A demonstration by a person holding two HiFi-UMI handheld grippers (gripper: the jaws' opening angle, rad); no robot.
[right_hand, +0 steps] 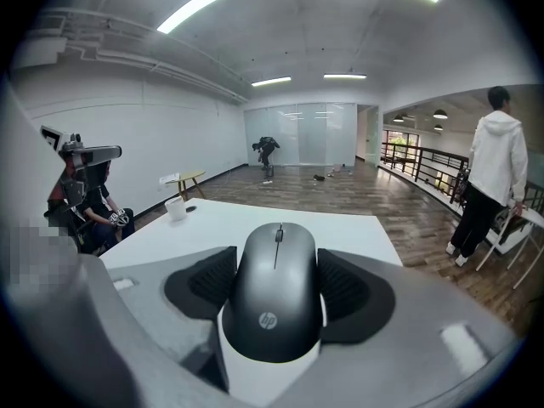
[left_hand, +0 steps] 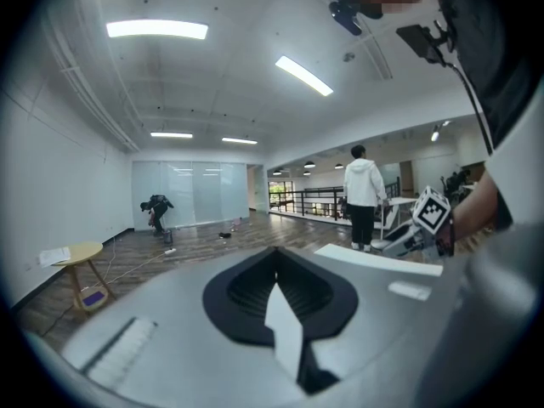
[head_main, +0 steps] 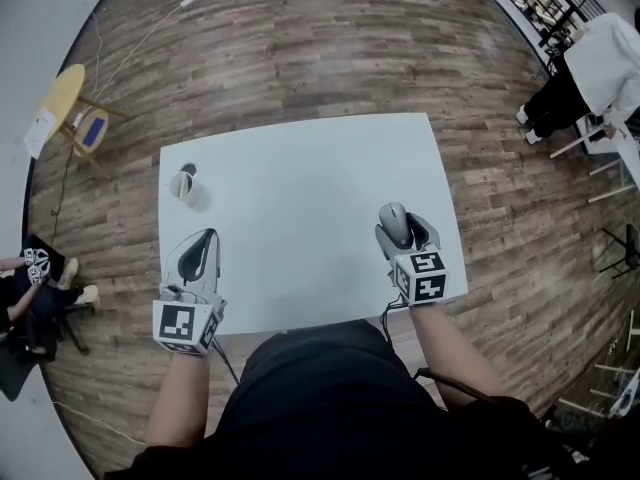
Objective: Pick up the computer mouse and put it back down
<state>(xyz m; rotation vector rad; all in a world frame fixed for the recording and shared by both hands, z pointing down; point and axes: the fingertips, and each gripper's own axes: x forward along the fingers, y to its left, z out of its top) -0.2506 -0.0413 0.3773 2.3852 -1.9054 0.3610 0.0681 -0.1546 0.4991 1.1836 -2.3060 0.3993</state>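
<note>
While brown plank flooring (head_main: 300,48) fills most of the head view, a white table (head_main: 300,198) takes up the middle of the frame. The torso of the person (head_main: 320,398) holding the tools, in a dark top, fills the lower middle, with both forearms reaching up over the table's near edge. A bystander in a white hooded top (head_main: 605,63) stands at the upper right, and a seated figure in dark clothes (head_main: 30,298) sits at the left edge. A small round yellow side table (head_main: 62,93) stands on the floor at the upper left.

The left gripper (head_main: 205,236) lies over the lower left part of the table. Its black pads meet in a closed point with nothing between them. Its marker cube (head_main: 186,325) sits at the wrist, just off the table's near edge.

The right gripper (head_main: 403,226) is over the lower right part of the table and tilts downward, its own marker cube (head_main: 425,276) behind it. Its jaws stand wide, and the ribbed pads lie against both sides of the dark grey mouse (right_hand: 276,296), which fills the gap between them with its scroll wheel pointing away from the camera. Whether the mouse rests on the tabletop or hangs just above it cannot be told.

A small white cup (head_main: 183,183) stands near the table's upper left corner, well apart from both tools.
</note>
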